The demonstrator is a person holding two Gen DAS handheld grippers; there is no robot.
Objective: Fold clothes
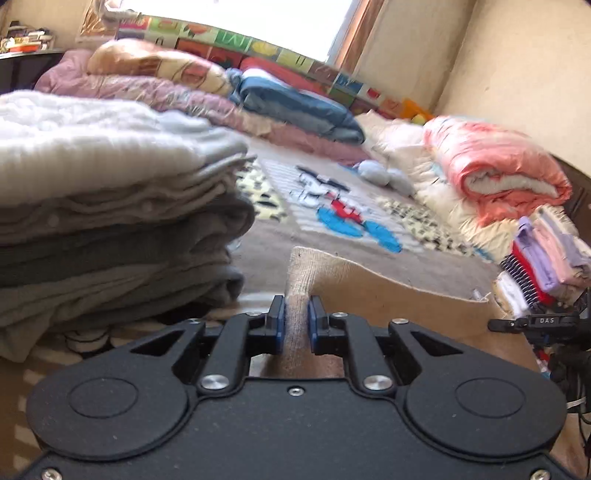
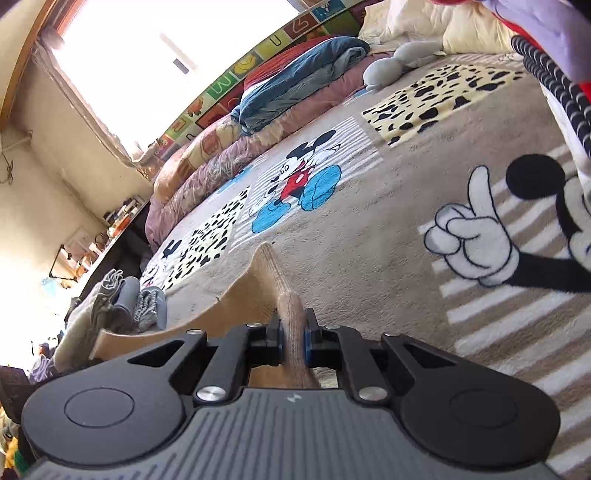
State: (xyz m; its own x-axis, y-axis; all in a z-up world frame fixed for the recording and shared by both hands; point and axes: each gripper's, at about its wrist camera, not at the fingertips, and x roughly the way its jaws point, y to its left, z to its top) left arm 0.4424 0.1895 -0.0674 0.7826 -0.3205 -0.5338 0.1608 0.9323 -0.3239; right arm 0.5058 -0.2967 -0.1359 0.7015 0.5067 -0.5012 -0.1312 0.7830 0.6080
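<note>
In the left wrist view, the left gripper (image 1: 296, 325) is clenched on a ribbed edge of the beige knit garment (image 1: 369, 295), which rises between its blue pads and spreads away to the right over the cartoon blanket (image 1: 332, 210); the garment's near part is hidden under the gripper body, so its full shape cannot be made out. Just left of the garment stands a stack of folded grey and white clothes (image 1: 110, 206), blurred and cut off by the frame edge. Right of the garment a black device (image 1: 543, 321) reads "DAS", the rest of it cut off, and above it sits a small pile of purple, red and striped clothes (image 1: 543, 258). Beyond the garment lie a rolled pink quilt (image 1: 509, 170), a blue folded quilt (image 1: 295, 107) and a bright window (image 1: 240, 18) washed out by glare. In the right wrist view, the right gripper (image 2: 293, 339) is likewise clamped on a bunched fold of the same garment (image 2: 273, 273), which trails off to the left over the blanket (image 2: 369, 229), its far corner partly hidden by the gripper. Left of the garment lie crumpled grey clothes (image 2: 125, 299). Beyond it a letter-printed mat (image 2: 229, 81) lines the wall, showing "U" and "W", other tiles too blurred to read.
</note>
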